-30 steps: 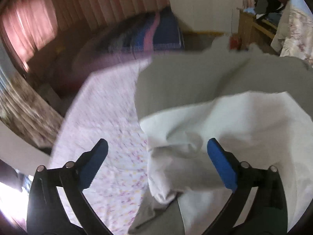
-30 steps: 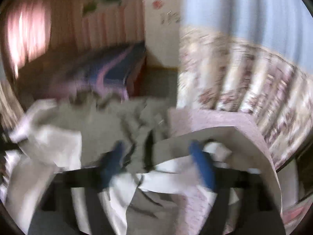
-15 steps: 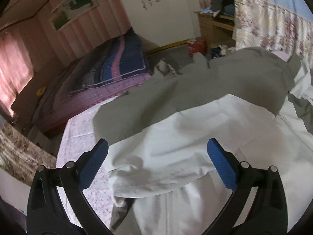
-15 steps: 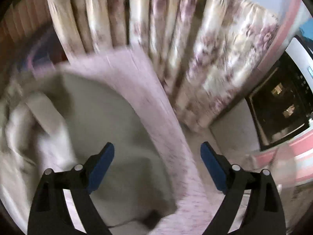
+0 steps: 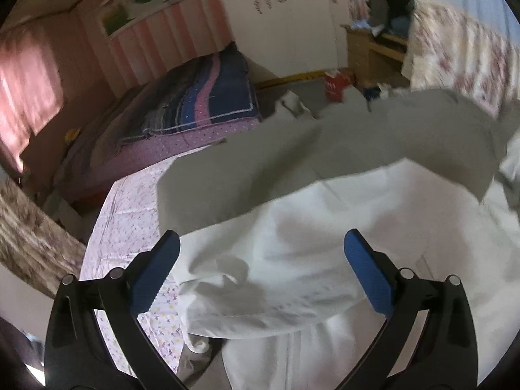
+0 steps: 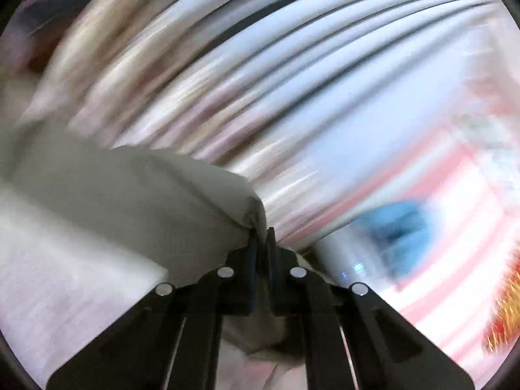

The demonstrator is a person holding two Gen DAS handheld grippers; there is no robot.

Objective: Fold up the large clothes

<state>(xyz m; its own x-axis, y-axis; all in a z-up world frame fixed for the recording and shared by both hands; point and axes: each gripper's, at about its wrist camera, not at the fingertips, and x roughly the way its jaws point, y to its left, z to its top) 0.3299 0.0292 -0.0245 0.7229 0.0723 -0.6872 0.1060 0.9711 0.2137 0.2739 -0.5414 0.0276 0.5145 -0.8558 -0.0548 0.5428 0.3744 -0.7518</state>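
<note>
The bed [image 5: 130, 227] and cloth [image 5: 292, 260] are looked down on from close above by the left camera. The curtain [image 6: 260, 65] is faced, blurred, by the right camera. The cloth is seen in both

White garment [image 5: 292, 269]: soft matt cloth, creased, with a grey matt cloth panel [image 5: 325, 159] lying over it. Bed sheet [image 5: 130, 214]: thin printed cotton-like cloth, matt. Folded blankets [image 5: 208, 97]: thick woven cloth, stitched edge. Left gripper [image 5: 260, 276]: black matt plastic arms, blue textured pads [image 5: 156, 269], shiny metal pins. Cabinet [image 5: 373, 52]: pale wood, dull finish.
</note>
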